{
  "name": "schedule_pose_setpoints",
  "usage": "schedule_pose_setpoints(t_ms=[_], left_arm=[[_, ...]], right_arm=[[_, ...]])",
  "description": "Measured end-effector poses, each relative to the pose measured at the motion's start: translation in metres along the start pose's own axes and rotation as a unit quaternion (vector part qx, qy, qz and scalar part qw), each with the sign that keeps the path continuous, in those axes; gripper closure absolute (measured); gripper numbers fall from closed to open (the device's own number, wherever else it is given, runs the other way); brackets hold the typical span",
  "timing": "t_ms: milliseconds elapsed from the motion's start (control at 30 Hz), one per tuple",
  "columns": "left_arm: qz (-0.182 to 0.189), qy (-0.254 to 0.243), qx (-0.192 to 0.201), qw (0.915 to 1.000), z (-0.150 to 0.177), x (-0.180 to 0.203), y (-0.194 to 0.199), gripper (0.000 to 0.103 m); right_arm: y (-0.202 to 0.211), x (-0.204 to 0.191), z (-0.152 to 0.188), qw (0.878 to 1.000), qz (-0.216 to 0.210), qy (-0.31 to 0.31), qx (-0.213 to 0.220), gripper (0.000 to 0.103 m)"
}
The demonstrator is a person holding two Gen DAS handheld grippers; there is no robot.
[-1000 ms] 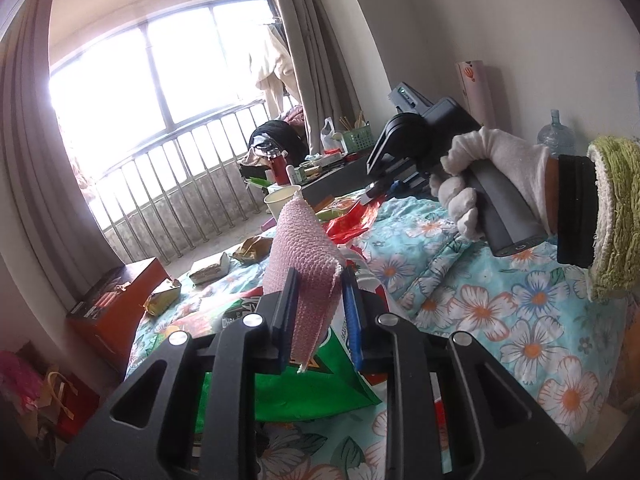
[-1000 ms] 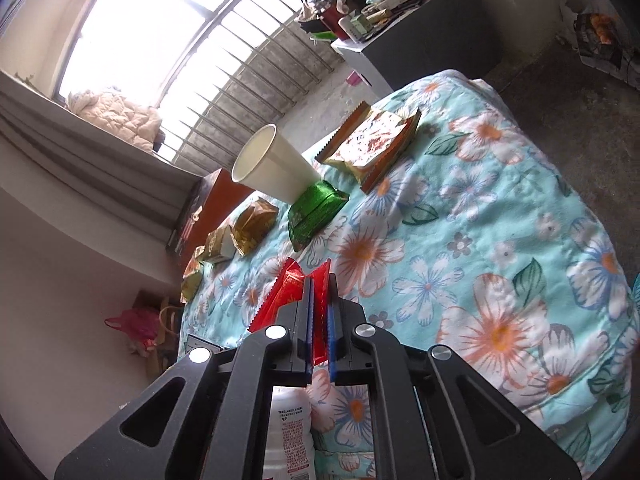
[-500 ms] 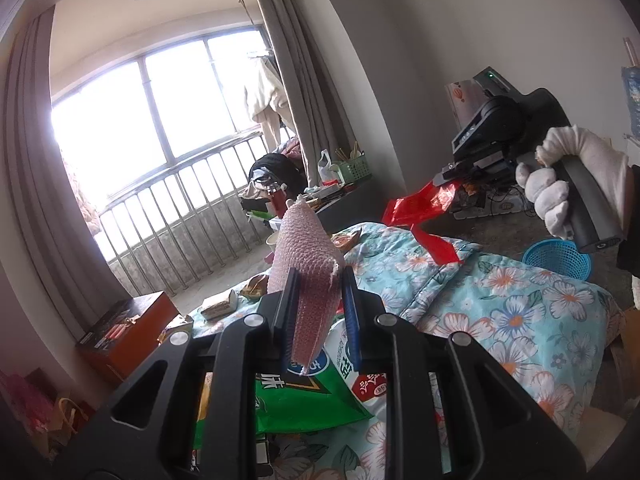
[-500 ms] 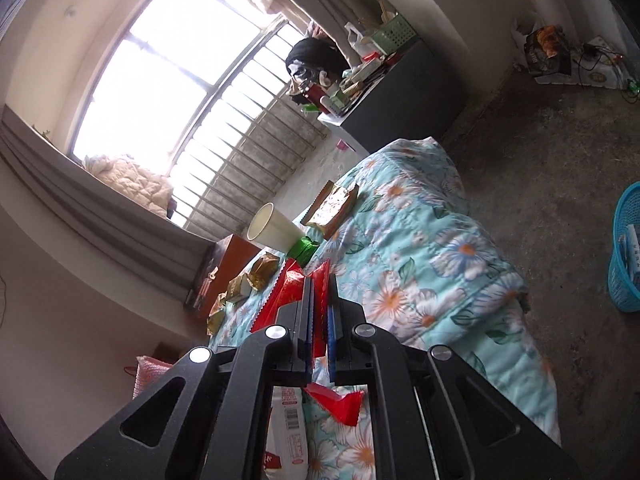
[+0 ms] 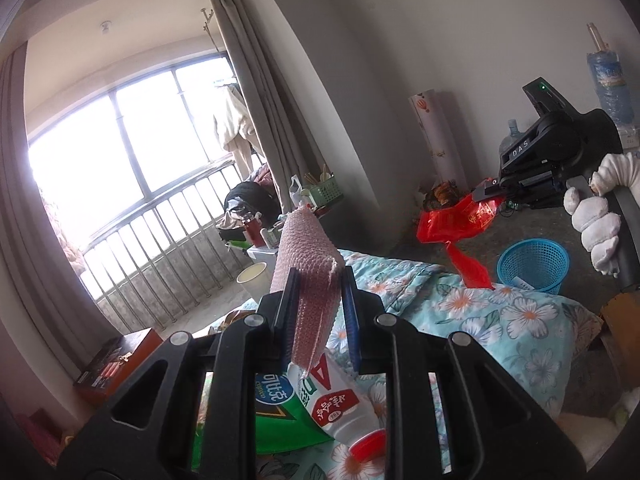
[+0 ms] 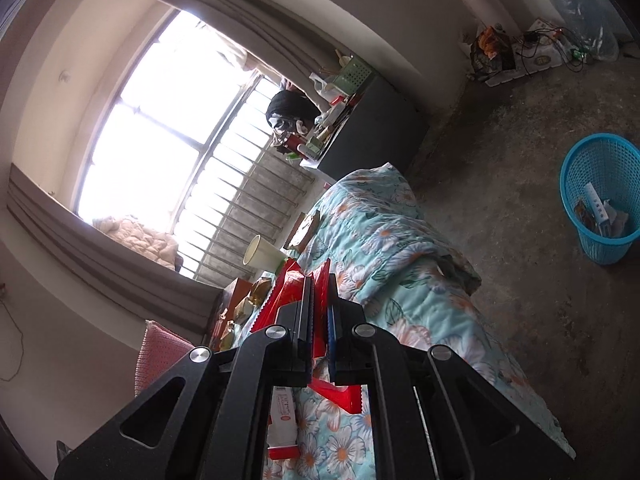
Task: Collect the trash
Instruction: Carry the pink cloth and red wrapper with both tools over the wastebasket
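My left gripper (image 5: 318, 284) is shut on a pink bubble-wrap piece (image 5: 306, 258) and holds it upright above the bed. My right gripper (image 6: 318, 292) is shut on a red plastic wrapper (image 6: 288, 292); in the left wrist view that gripper (image 5: 490, 196) holds the red wrapper (image 5: 456, 224) in the air to the right, above the floor near a blue trash basket (image 5: 534, 258). The basket (image 6: 600, 196) holds a few scraps. A white bottle with a red cap (image 5: 340, 408) and a green bag (image 5: 280, 420) lie on the bed under my left gripper.
The bed has a floral quilt (image 6: 400, 248) with a paper cup (image 6: 262, 256) and several snack wrappers (image 6: 256, 292) near the window side. A cluttered dark desk (image 6: 372, 128) stands by the curtain. A red box (image 5: 116, 364) sits on the floor.
Both grippers have lifted and swung right, away from the bed. The right gripper has carried the red wrapper out over the floor toward the blue basket.
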State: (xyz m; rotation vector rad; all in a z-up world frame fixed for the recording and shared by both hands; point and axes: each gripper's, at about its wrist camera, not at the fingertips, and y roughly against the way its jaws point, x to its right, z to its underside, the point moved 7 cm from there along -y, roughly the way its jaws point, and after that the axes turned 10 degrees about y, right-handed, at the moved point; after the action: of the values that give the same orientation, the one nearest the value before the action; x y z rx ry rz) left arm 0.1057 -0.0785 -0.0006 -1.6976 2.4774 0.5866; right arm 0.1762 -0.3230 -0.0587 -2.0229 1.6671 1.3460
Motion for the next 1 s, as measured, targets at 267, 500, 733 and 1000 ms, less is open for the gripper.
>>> schedule_pose_setpoints(t_ms=[267,500,733,1000], left_arm=[[0.030,-0.021,0.016,0.9992,-0.015,0.035,-0.001,0.084],[0.093,-0.017,0.017,0.9954,-0.033,0.073,-0.017,0.084],[0.196,0.023,-0.015,0.9801,-0.057,0.118,-0.051,0.084],[0.341,0.073,-0.119,0.9297,-0.072,0.203,-0.122,0.084]], right_arm=[[0.029,0.033,-0.002,0.999,0.007,-0.025,0.026,0.097],[0.069,0.058,-0.019,0.996,0.028,-0.036,0.070,0.097],[0.110,0.111,-0.037,0.988,0.082,-0.056,0.115,0.098],[0.157,0.195,-0.053,0.966,0.191,-0.081,0.154,0.098]])
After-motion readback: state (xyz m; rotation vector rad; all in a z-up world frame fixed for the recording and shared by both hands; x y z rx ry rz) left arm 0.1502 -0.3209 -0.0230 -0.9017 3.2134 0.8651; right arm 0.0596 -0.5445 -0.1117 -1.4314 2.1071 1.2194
